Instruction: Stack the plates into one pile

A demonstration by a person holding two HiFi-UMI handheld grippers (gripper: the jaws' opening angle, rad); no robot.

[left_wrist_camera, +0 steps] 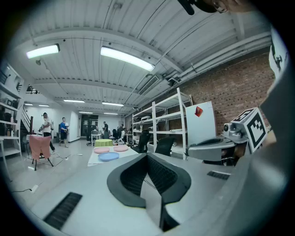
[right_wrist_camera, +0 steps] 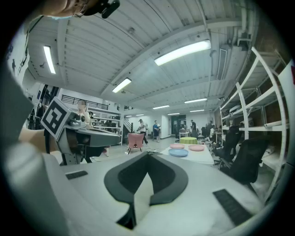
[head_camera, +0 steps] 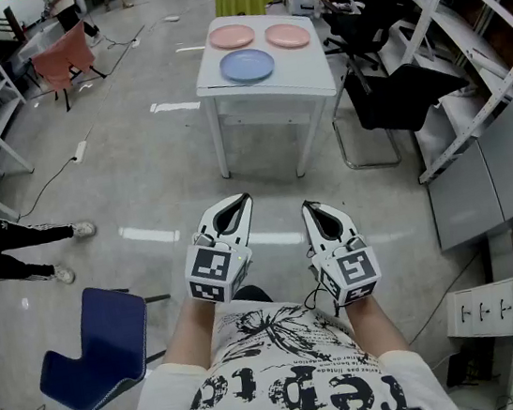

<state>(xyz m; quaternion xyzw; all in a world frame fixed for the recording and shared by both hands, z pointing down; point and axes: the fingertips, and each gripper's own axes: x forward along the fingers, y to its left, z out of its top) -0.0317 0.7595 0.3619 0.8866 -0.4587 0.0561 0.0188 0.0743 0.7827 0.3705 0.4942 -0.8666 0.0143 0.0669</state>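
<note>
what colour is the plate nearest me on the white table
Light blue: the round plate at the near edge of the white table, ahead of two pink plates. The head view shows it best.

The person is standing well back from the white tabletop [head_camera: 309, 76], holding the left hand-held gripper [head_camera: 237, 202] and the right hand-held gripper [head_camera: 308, 207] side by side and apart. Both are pointing toward it with jaws closed on nothing. On the tabletop, two pink plates [head_camera: 232, 36] [head_camera: 288, 35] are lying beside each other, and a blue plate [head_camera: 247, 65] is lying separately just in front of them. A blue chair [head_camera: 106, 348] is standing at lower left.
</note>
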